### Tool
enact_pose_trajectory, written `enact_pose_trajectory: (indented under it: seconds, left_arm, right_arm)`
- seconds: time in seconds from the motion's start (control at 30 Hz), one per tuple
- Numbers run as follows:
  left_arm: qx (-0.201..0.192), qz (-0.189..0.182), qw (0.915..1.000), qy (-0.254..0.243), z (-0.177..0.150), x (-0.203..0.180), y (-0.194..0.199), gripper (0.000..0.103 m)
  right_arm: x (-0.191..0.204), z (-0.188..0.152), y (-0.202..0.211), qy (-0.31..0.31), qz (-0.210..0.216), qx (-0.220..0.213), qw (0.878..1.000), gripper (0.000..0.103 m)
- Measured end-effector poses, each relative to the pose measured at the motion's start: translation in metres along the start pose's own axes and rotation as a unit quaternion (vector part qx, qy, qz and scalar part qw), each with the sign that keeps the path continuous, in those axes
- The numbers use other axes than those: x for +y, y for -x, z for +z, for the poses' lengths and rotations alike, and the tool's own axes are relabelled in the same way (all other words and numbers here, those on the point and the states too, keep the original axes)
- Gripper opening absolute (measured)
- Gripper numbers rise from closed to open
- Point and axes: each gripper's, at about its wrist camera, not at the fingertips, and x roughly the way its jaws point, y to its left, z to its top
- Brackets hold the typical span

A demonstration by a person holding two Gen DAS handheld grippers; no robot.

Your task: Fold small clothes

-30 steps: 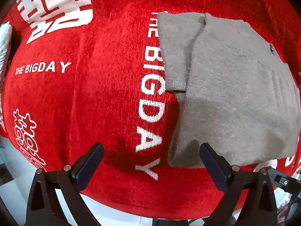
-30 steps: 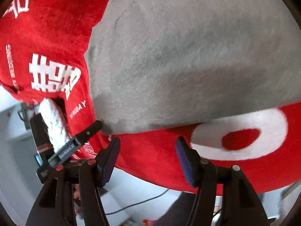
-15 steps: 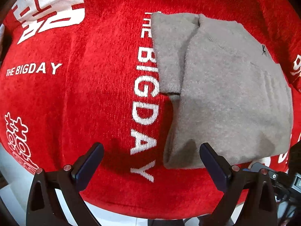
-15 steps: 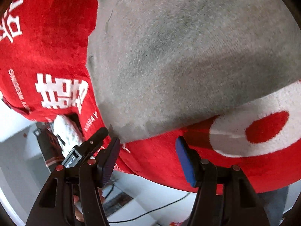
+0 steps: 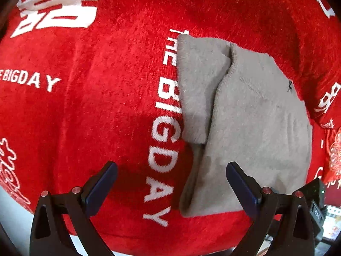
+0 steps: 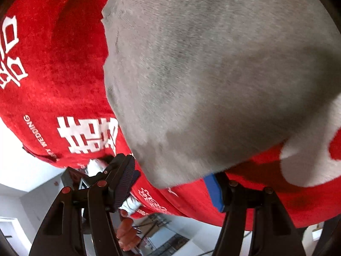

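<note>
A small grey knit garment [image 5: 251, 128] lies folded on a red cloth [image 5: 96, 111] with white lettering. One narrower layer sticks out at its left. My left gripper [image 5: 170, 181] is open and empty, above the cloth at the garment's near left corner. In the right wrist view the garment [image 6: 213, 74] fills most of the frame. My right gripper [image 6: 172, 185] is open, and the garment's near corner lies between its fingers, level with the blue pad [image 6: 214, 189].
The red cloth [image 6: 53, 81] covers the whole work surface and drops off at its near edge. The other gripper and a hand [image 6: 125, 232] show below that edge in the right wrist view. White floor and a cable lie beyond.
My right gripper has moved forward, so the garment's near corner now lies between its fingers. My left gripper has pulled back a little; the garment looks smaller and farther.
</note>
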Motion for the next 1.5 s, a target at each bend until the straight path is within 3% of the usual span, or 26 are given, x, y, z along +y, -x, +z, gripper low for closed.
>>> enact_pose_trajectory:
  seconds: [0.13, 0.17, 0.2, 0.47, 0.6, 0.73, 0.9, 1.03, 1.1, 1.17, 1.33, 1.37, 1.43, 1.47, 1.5]
  left_arm:
    - [0.008, -0.041, 0.9990, 0.019, 0.016, 0.000, -0.012, 0.102]
    - [0.010, -0.053, 0.9982, 0.024, 0.019, 0.000, -0.014, 0.102]
    - [0.012, -0.062, 0.9977, 0.026, 0.027, -0.001, -0.016, 0.102]
    - [0.037, -0.136, 0.9896, 0.028, 0.045, -0.015, -0.031, 0.102]
    - [0.047, -0.191, 0.9799, 0.033, 0.061, -0.025, -0.044, 0.102]
    - [0.050, -0.218, 0.9743, 0.023, 0.071, -0.049, -0.048, 0.102]
    - [0.034, -0.215, 0.9759, -0.004, 0.079, -0.081, -0.042, 0.100]
    - [0.030, -0.175, 0.9837, -0.025, 0.081, -0.091, -0.046, 0.084]
    - [0.035, -0.145, 0.9880, -0.037, 0.079, -0.092, -0.052, 0.068]
    - [0.035, -0.111, 0.9915, -0.057, 0.076, -0.097, -0.057, 0.062]
    - [0.025, -0.071, 0.9918, -0.104, 0.069, -0.115, -0.053, 0.062]
    - [0.024, -0.067, 0.9917, -0.106, 0.068, -0.118, -0.053, 0.062]
    - [0.023, -0.063, 0.9922, -0.106, 0.068, -0.121, -0.053, 0.062]
    - [0.022, -0.063, 0.9924, -0.103, 0.068, -0.122, -0.053, 0.062]
    - [0.022, -0.063, 0.9927, -0.100, 0.069, -0.122, -0.052, 0.062]
  right_arm:
    - [0.004, 0.005, -0.008, -0.018, 0.009, 0.000, 1.000, 0.067]
    - [0.005, 0.006, -0.011, -0.021, 0.004, 0.006, 1.000, 0.045]
    - [0.006, 0.009, -0.013, -0.023, -0.004, 0.014, 1.000, 0.011]
    - [0.053, 0.019, 0.010, 0.049, 0.065, 0.018, 0.996, 0.010]
    - [0.070, 0.017, 0.020, 0.088, 0.066, 0.026, 0.994, 0.010]
    - [0.078, 0.010, 0.018, 0.115, 0.047, 0.031, 0.992, 0.010]
    - [0.064, 0.004, 0.008, 0.112, 0.019, 0.050, 0.992, 0.010]
    - [0.056, 0.000, -0.001, 0.122, -0.023, 0.065, 0.990, 0.010]
    - [0.055, -0.001, -0.006, 0.129, -0.054, 0.078, 0.987, 0.010]
    - [0.054, -0.002, -0.008, 0.143, -0.085, 0.093, 0.982, 0.011]
    - [0.066, 0.004, 0.006, 0.179, -0.142, 0.099, 0.968, 0.011]
    - [0.070, 0.008, 0.013, 0.186, -0.151, 0.093, 0.966, 0.016]
    - [0.075, 0.018, 0.027, 0.196, -0.169, 0.075, 0.963, 0.038]
    - [0.075, 0.022, 0.033, 0.199, -0.172, 0.065, 0.963, 0.055]
    - [0.078, 0.027, 0.040, 0.203, -0.174, 0.053, 0.962, 0.058]
